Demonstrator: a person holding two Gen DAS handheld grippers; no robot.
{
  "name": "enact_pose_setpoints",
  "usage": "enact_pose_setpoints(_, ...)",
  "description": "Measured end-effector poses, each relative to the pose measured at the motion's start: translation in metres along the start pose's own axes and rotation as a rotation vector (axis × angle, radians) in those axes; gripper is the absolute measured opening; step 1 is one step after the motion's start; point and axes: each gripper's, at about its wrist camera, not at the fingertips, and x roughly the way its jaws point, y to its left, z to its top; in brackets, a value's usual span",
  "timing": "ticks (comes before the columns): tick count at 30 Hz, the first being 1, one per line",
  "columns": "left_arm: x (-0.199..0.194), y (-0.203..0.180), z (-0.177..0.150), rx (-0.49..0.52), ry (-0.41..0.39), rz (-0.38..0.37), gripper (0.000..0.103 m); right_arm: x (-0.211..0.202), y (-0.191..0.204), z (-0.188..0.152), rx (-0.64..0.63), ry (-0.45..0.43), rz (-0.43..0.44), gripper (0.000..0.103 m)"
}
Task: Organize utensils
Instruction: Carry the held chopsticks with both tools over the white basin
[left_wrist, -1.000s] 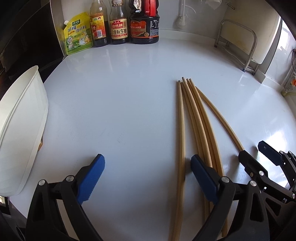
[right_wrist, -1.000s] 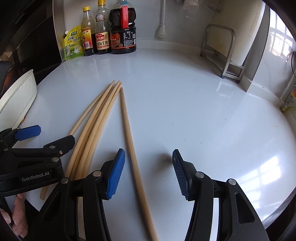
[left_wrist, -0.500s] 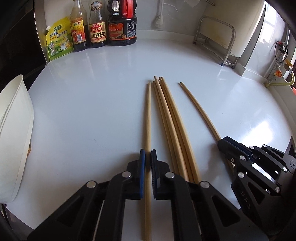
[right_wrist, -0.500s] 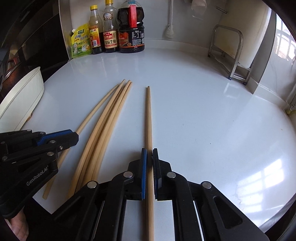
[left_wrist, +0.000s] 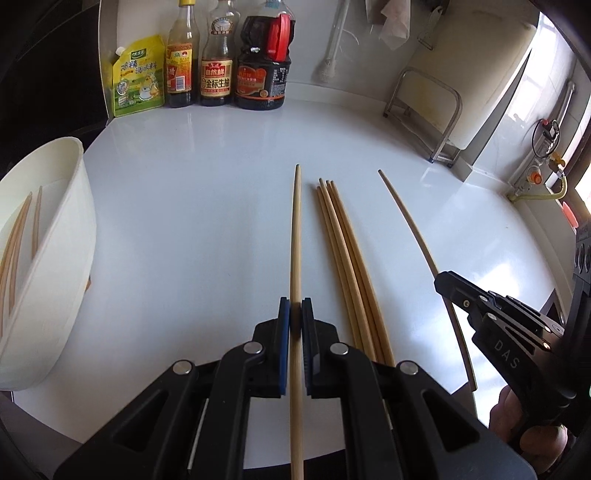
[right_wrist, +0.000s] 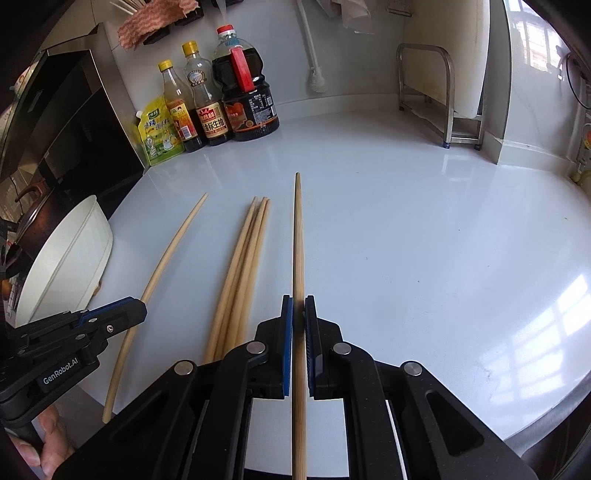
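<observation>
Each pair of tongs was clenched on a single chopstick. The left tongs (left_wrist: 295, 308) gripped their chopstick (left_wrist: 295, 236) near its thick end, so the tip ran straight ahead, seemingly raised off the counter (left_wrist: 192, 206). The right tongs (right_wrist: 298, 306) held their own chopstick (right_wrist: 298, 236) likewise. Between the two lay the remaining bundle (left_wrist: 347, 258), and well left of the left tongs stood the white tub (left_wrist: 62, 236), chopsticks already inside, probably the destination.

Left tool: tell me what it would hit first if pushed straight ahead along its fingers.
The left tool, shut on a chopstick, faces bare counter. Its line ends near the dark soy sauce jug at the back wall, probably first contact, though fisheye depth is unclear.
</observation>
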Motion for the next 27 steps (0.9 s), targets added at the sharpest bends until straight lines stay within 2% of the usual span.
enact_pose_setpoints(7, -0.047, 0.031, 0.008, -0.048, -0.111, -0.003, 0.007, -0.020, 0.039, 0.011, 0.022, -0.055, 0.083, 0.006)
enact_pose_setpoints(14, -0.092, 0.093, 0.015, -0.130, -0.204, 0.031, 0.007, -0.015, 0.114, 0.030, -0.043, -0.070, 0.195, 0.006)
enact_pose_setpoints(22, -0.128, 0.189, 0.015, -0.215, -0.254, 0.162, 0.007, 0.011, 0.217, 0.052, -0.130, -0.036, 0.319, 0.006)
enact_pose_setpoints(27, -0.129, 0.237, 0.013, -0.257, -0.245, 0.202, 0.007, 0.042, 0.283, 0.058, -0.208, 0.047, 0.353, 0.006)
